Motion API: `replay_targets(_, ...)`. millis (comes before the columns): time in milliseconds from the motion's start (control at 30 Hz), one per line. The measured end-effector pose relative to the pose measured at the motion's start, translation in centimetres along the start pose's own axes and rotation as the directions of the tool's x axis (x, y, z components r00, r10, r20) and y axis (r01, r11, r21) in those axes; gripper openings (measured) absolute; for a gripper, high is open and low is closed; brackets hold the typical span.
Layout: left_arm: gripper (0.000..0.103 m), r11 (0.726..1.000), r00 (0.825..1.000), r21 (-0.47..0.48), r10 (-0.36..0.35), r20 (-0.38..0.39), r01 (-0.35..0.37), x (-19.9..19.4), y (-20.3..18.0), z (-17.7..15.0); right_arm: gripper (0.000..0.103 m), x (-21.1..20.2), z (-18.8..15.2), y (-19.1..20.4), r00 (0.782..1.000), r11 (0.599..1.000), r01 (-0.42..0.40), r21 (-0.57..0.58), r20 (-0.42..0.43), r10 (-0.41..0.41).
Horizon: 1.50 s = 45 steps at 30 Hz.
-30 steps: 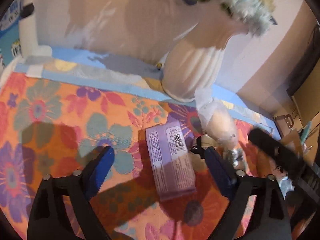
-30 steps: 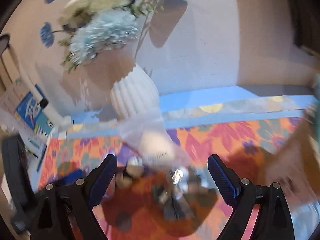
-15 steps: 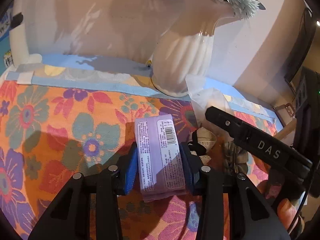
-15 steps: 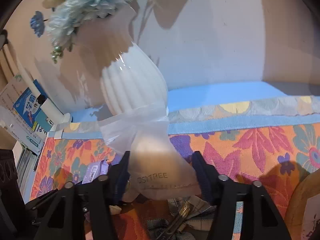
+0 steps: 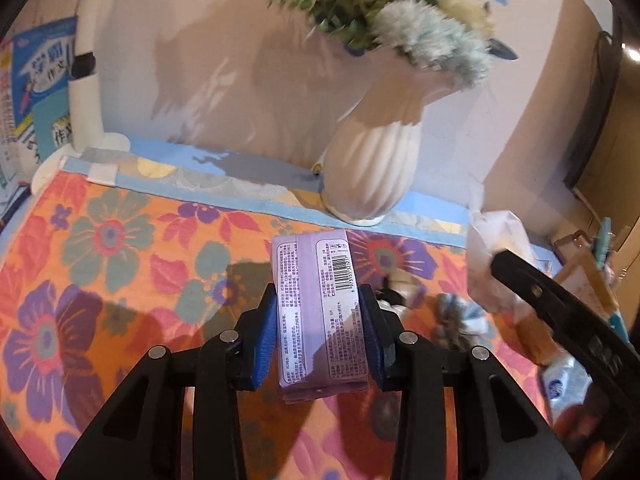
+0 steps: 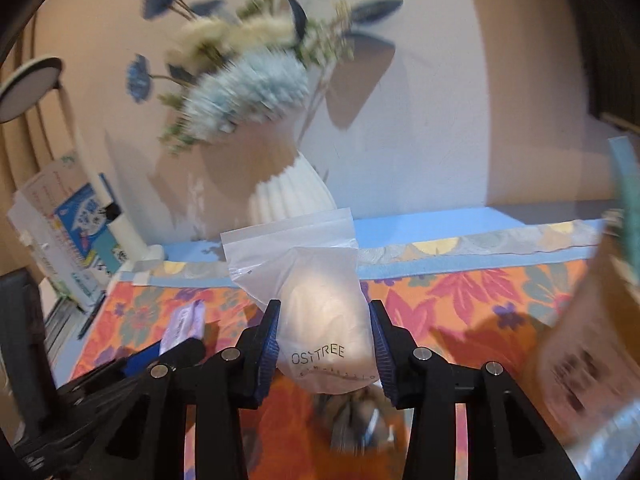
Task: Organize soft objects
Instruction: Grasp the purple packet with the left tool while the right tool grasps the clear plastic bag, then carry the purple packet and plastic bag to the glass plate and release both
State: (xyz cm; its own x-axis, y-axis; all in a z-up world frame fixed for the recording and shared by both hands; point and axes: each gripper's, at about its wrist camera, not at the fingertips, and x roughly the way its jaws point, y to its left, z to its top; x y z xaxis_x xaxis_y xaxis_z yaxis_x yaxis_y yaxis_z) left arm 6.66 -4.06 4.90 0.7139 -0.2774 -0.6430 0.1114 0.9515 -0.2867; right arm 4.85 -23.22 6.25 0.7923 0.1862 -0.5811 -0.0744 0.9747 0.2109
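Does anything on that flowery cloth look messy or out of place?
Mostly the small jumble of crumpled soft things right of the purple packet: loose and heaped, too blurred to identify. The white vase stands upright; nothing looks spilled or broken.

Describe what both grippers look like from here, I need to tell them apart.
The left gripper and right gripper look identical: matte black plastic frames with cut-out windows, round silver screw heads at the joints, and ribbed blue pads lining the inner faces of the fingers. No cables, sleeves or hands are visible.

Lilac packet (image 5: 320,308), frosted white bag (image 6: 320,320), orange floral cloth (image 5: 120,260), white ribbed vase (image 5: 372,176).
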Motion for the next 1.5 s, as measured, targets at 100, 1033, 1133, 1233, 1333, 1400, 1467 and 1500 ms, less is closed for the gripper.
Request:
replay_targets(100, 0.035, 1.0, 0.999, 0.01, -0.027, 0.024, 0.026, -2.4, -1.7, -0.1, 0.042, -3.6, -0.5, 0.6, 1.0, 1.0, -0.002, -0.022, 0.03, 0.003)
replay_targets(1033, 0.035, 0.786, 0.899, 0.438, -0.407, -0.164, 0.436, -3.8, -35.4, -4.9, 0.042, -25.1, 2.8, -27.6, 0.91, 0.831, 0.289, 0.476, 0.132, -0.393)
replay_targets(1133, 0.035, 0.764, 0.899, 0.476, -0.398, -0.182, 0.435, -2.7, -36.9, -5.7, 0.043, -23.4, 3.3, -29.1, 0.918, 0.825, 0.3, 0.48, 0.09, -0.386)
replay_targets(1233, 0.036, 0.757, 0.893, 0.475, -0.399, -0.21, 0.45, -1.3, -37.4, -6.0, 0.047, -22.1, 3.5, -30.0, 0.92, 0.819, 0.313, 0.481, 0.06, -0.388)
replay_targets(1333, 0.053, 0.763, 0.892, 0.462, -0.391, -0.227, 0.452, -0.7, -37.4, -6.4, 0.066, -21.0, 3.2, -30.9, 0.929, 0.817, 0.315, 0.483, 0.02, -0.37)
replay_targets(1400, 0.054, 0.768, 0.892, 0.455, -0.393, -0.222, 0.451, -0.6, -37.3, -6.6, 0.066, -20.9, 2.8, -31.2, 0.93, 0.814, 0.313, 0.488, 0.017, -0.368)
replay_targets(1467, 0.054, 0.757, 0.887, 0.463, -0.404, -0.223, 0.461, -0.9, -37.1, -6.7, 0.066, -20.8, 2.5, -31.2, 0.931, 0.815, 0.316, 0.486, 0.01, -0.366)
replay_targets(1500, 0.054, 0.755, 0.886, 0.466, -0.406, -0.222, 0.462, -1.2, -36.8, -6.7, 0.066, -21.0, 2.3, -31.2, 0.93, 0.812, 0.319, 0.489, 0.005, -0.368)
